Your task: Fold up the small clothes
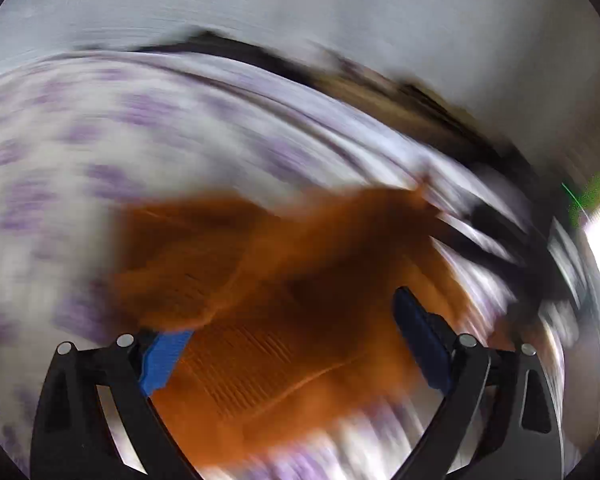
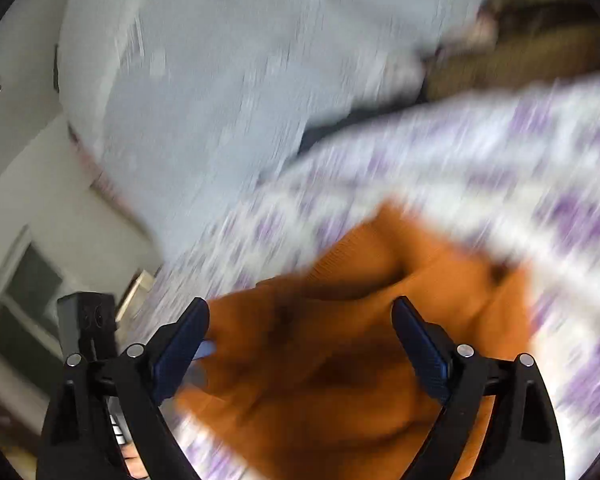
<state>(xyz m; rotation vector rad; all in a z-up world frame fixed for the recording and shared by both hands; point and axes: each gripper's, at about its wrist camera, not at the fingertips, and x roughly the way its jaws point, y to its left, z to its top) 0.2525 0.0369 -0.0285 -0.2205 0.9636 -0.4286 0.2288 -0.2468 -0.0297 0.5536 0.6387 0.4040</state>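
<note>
The left gripper (image 1: 296,340) is standing with its jaws spread wide, nothing pinched between the blue pads (image 1: 420,336); the right gripper (image 2: 300,344) is doing the same, wide apart and holding nothing. Both are hanging just over the orange knit garment (image 1: 284,280), which is lying rumpled on the bed beneath and ahead of the fingers. In the right wrist view the same garment (image 2: 380,320) is filling the space between the fingers, one flap doubled over another.

The ribbed weave suggests a light, soft, stretchy piece that is going to sag and slide rather than keep a crease, so it probably wants pinching at a hem or corner, one gripper at each end of an edge, not at the bunched middle. Heavy blur is hiding exactly where the edges run.

The garment is resting on a white bedspread with purple flowers (image 1: 100,152), itself soft and likely to give under pressure. Beyond it a pale grey wall (image 1: 340,8) is closing off the left view, and a grey-blue cloth (image 2: 220,100) is hanging or lying at the bed's far side. A window (image 2: 28,300) is showing at the right view's lower left.
</note>
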